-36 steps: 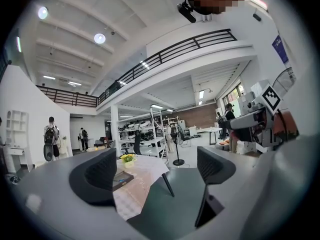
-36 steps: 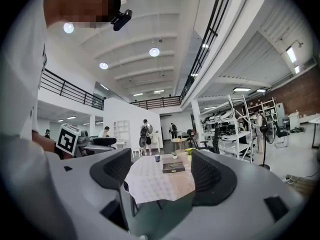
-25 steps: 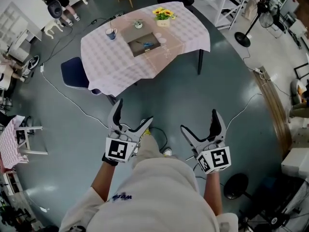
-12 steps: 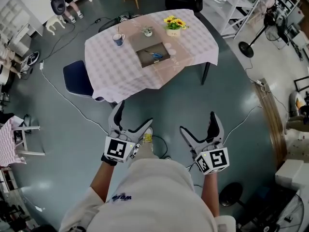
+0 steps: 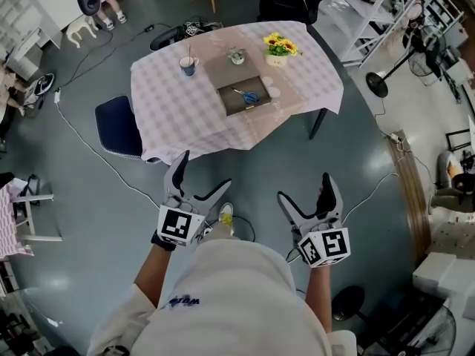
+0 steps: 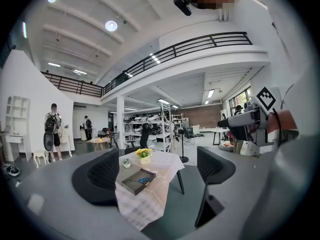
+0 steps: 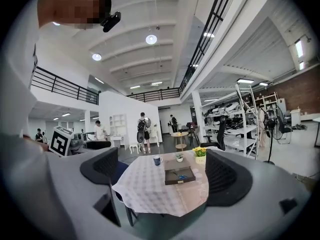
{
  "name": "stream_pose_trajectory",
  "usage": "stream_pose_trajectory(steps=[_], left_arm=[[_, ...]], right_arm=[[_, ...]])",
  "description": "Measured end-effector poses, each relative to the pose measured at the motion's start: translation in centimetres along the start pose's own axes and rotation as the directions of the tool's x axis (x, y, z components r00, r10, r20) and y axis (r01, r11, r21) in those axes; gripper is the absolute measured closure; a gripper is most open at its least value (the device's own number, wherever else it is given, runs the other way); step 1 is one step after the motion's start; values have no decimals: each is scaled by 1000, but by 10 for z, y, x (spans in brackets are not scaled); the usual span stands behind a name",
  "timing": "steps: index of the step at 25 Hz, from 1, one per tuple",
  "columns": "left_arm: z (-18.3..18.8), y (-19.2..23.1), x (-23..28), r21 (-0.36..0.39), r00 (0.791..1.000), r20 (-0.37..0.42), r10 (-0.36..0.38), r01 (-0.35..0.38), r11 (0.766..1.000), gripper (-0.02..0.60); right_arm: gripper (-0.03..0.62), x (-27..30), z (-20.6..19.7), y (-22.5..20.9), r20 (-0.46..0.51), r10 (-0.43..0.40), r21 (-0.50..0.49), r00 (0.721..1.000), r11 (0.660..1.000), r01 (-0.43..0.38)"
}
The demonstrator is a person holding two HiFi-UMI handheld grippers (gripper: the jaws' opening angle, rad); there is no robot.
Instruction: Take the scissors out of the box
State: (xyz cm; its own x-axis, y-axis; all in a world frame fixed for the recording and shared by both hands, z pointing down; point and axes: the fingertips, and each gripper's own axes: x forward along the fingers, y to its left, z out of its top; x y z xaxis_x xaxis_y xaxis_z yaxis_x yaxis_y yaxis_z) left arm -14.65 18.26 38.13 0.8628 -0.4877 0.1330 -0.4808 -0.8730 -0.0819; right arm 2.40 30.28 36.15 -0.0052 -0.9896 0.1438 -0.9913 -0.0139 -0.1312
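Blue-handled scissors lie in a shallow dark box on a table with a pink checked cloth. Both grippers hang well short of the table, over the grey floor. My left gripper is open and holds nothing. My right gripper is open too, with nothing in it. In the left gripper view, the box and scissors show far off between the jaws of the left gripper. The right gripper view shows the box and scissors far off between the jaws of the right gripper.
On the table stand a blue mug, a small potted plant and a pot of yellow flowers. A blue chair sits at the table's left. Cables run over the floor. A fan stand and shelves are at the right.
The table with the box has drawn nearer and shifted right in the head view. Both grippers stay open and level with each other.
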Motion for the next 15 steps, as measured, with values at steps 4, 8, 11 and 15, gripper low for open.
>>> stream_pose_trajectory(steps=[4, 8, 11, 15], left_arm=[[0, 27, 5, -8, 1000, 8, -4, 4, 1000, 97], [-5, 48, 9, -15, 1000, -3, -27, 27, 1000, 97], [-14, 63, 19, -4, 999, -18, -34, 34, 999, 98], [-20, 74, 26, -23, 998, -17, -54, 53, 998, 98]], right_arm=[[48, 30, 9, 8, 4, -13, -10, 1000, 1000, 13], [53, 54, 14, 18, 4, -24, -9, 1000, 1000, 24], [59, 69, 9, 16, 5, -61, -26, 998, 998, 62], [71, 80, 1, 11, -17, -100, -22, 995, 995, 100]])
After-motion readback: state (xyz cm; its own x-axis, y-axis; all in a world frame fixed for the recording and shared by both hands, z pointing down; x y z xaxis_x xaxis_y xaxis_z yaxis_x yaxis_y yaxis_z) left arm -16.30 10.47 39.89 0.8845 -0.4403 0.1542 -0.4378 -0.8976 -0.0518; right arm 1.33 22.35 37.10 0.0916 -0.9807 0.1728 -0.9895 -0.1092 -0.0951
